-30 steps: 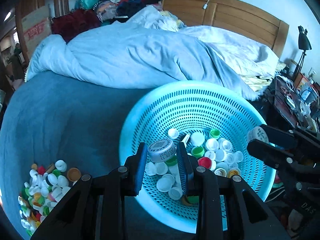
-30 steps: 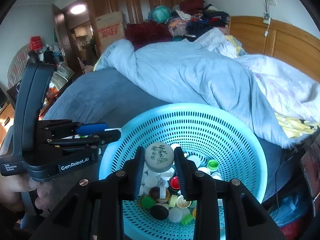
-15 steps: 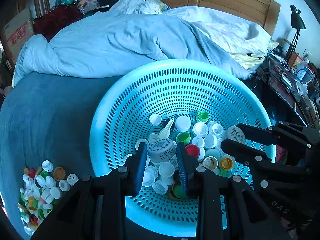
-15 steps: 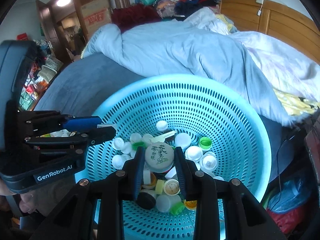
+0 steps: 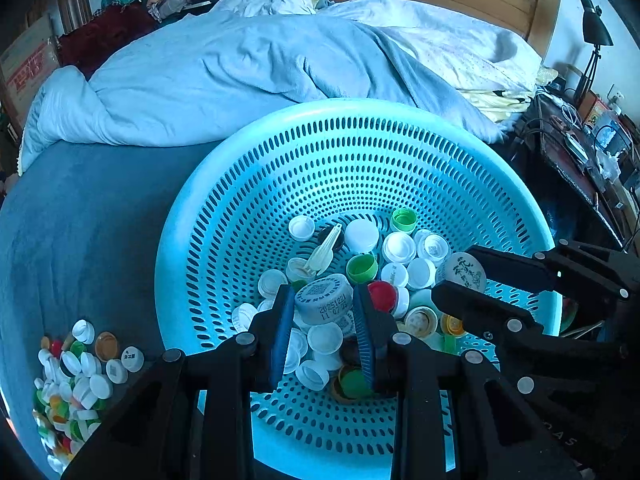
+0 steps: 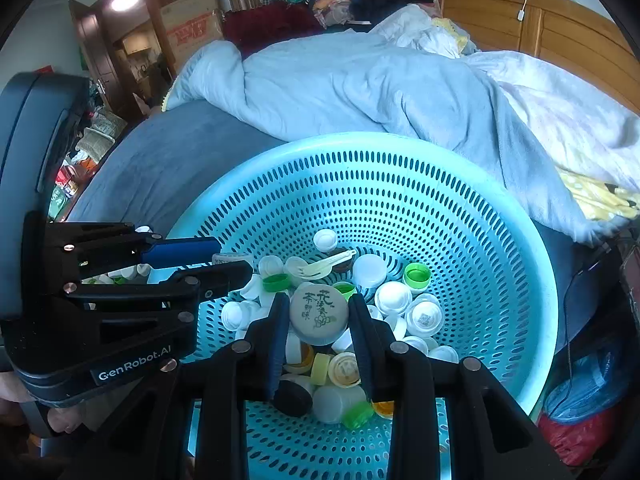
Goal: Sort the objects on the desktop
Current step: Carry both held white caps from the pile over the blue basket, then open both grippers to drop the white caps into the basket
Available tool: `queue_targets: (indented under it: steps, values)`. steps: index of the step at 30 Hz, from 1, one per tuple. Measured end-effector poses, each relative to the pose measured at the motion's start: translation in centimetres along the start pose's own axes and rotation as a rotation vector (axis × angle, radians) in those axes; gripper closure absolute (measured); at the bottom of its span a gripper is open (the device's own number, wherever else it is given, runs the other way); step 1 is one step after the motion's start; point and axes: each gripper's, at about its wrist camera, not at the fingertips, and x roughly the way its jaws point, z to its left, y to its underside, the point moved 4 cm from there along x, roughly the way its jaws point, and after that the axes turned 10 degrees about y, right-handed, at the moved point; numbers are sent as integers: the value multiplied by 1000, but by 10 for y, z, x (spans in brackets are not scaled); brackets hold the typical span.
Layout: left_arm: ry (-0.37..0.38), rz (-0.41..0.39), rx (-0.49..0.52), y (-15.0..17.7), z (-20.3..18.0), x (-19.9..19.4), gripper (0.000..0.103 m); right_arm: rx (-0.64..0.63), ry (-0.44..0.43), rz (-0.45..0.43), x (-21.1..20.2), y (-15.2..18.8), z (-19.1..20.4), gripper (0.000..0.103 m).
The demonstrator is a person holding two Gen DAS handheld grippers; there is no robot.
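On the blue bed cover, a loose pile of small round plastic bottle caps (image 5: 76, 376) lies at far left. The left claw (image 5: 324, 312) grips a grey ribbed plastic cap with a printed date code (image 5: 323, 304) above the perforated turquoise plastic basket (image 5: 256, 184). The right claw (image 6: 318, 314) clamps a beige smooth disc-shaped cap with green characters (image 6: 319, 314). Step in hand appears to be depositing; next, each claw must widen to drop its cap.

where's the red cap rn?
Left wrist view: the red cap lies in the blue basket, just right of the left gripper, below a green cap.
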Motion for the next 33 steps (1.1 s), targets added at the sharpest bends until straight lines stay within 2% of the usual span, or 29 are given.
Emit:
queue_targets:
  steps: [11, 12, 15, 16, 17, 18, 20, 22, 24, 25, 28, 31, 33]
  values:
    - [-15, -12, -1, 2, 4, 0, 75, -3, 10, -4, 3, 0, 2, 69]
    - [-12, -15, -7, 2, 6, -1, 72, -1, 14, -5, 3, -1, 2, 66]
    - [-14, -30, -20, 3, 11, -4, 62, 11, 40, -19, 2, -3, -1, 42]
    - [-13, -35, -24, 3, 13, -5, 59, 15, 43, -24, 1, -4, -2, 38]
    - [-13, -44, -26, 3, 15, -8, 53, 19, 44, -31, -1, -6, -2, 37]
    - [-18, -58, -27, 4, 17, -12, 52, 19, 45, -44, -4, -7, -1, 37]
    - [-29, -107, -34, 8, 26, -27, 51, 19, 31, -81, -12, -10, 3, 37]
    - [-45, -189, -50, 20, 41, -52, 51, 11, 15, -117, -21, -14, 10, 36]
    - [-96, -260, -78, 45, 69, -78, 51, -9, -5, -148, -28, -16, 21, 30]
    - [-145, -299, -112, 68, 91, -95, 51, -24, -18, -156, -30, -16, 28, 29]
    - [-215, -360, -233, 135, 146, -123, 51, -66, -59, -158, -30, -15, 53, 29]
    - [-263, -361, -445, 221, 206, -138, 51, -103, -100, -144, -24, -12, 76, 29]
    - [-296, -334, -569, 272, 238, -139, 51, -127, -123, -129, -19, -10, 93, 29]
